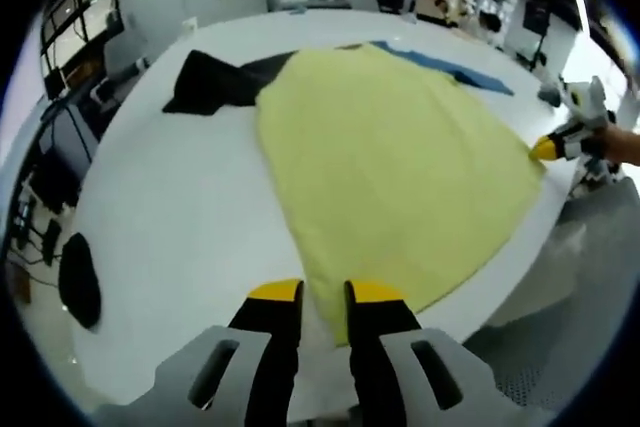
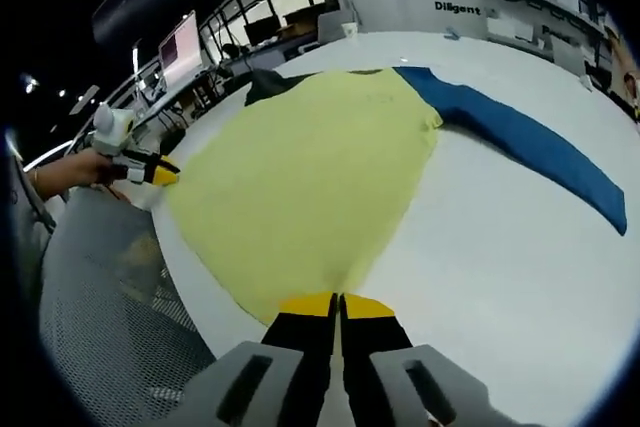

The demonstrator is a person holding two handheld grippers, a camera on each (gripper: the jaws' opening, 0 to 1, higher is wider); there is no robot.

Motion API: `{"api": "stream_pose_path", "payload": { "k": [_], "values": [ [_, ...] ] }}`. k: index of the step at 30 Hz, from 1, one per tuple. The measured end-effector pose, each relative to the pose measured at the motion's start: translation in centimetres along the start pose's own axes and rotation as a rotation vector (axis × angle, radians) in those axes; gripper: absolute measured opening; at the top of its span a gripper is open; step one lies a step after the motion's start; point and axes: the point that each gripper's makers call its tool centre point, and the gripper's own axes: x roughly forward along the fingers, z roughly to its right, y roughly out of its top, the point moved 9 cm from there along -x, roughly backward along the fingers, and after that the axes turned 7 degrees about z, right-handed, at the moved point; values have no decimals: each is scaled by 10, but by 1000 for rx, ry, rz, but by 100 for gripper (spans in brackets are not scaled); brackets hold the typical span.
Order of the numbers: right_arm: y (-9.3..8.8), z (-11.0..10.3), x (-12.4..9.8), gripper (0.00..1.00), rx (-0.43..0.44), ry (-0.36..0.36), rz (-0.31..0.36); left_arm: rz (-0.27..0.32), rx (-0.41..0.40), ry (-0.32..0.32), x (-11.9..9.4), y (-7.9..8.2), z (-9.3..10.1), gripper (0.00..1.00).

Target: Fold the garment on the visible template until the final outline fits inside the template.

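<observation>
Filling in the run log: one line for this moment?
garment: flat on table | left gripper: shut on hem | right gripper: shut on hem

Right tool point(image 2: 338, 299) clamped on yellow garment point(image 2: 300, 177) hem.

My left gripper point(image 1: 325, 294) sits low with its yellow-tipped jaws a narrow gap apart. My right gripper point(image 2: 337, 304) has its jaws pressed together — tips touching. My hand point(image 2: 70, 169) holds the left one — wrist level.
</observation>
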Motion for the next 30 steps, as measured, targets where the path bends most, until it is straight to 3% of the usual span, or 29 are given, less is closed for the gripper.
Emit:
{"api": "stream_pose_path", "payload": {
  "k": [5,7,12,15,16,20,21,26,28,30],
  "values": [
    [2,-5,-5,0,0,-2,-4,-14,15,-15,1,1,0,0],
    [1,-7,-9,0,9,-12,-10,-40,11,-57,1,4,4,0],
    [-9,-2,-15,0,26,-21,-16,-106,126,-128,-2,5,6,0],
    [-15,-4,-16,0,32,-21,-21,-119,148,-131,-1,3,5,0],
    [-17,-19,-23,0,33,-16,-35,-125,157,-136,-2,2,5,0],
    [-23,-20,-23,0,44,-17,-53,-140,119,-152,-10,1,10,0],
    [-20,-21,-23,0,25,-14,-24,-137,114,-154,-10,0,9,0],
    [-17,-20,-21,0,-15,-5,-55,-132,116,-157,-13,4,8,4],
    [-16,-19,-21,0,-25,-6,-61,-149,100,-137,-14,3,-4,4],
    [-20,-11,-21,0,-17,-21,-65,-115,27,-69,-15,2,-13,0]
  ]
}}
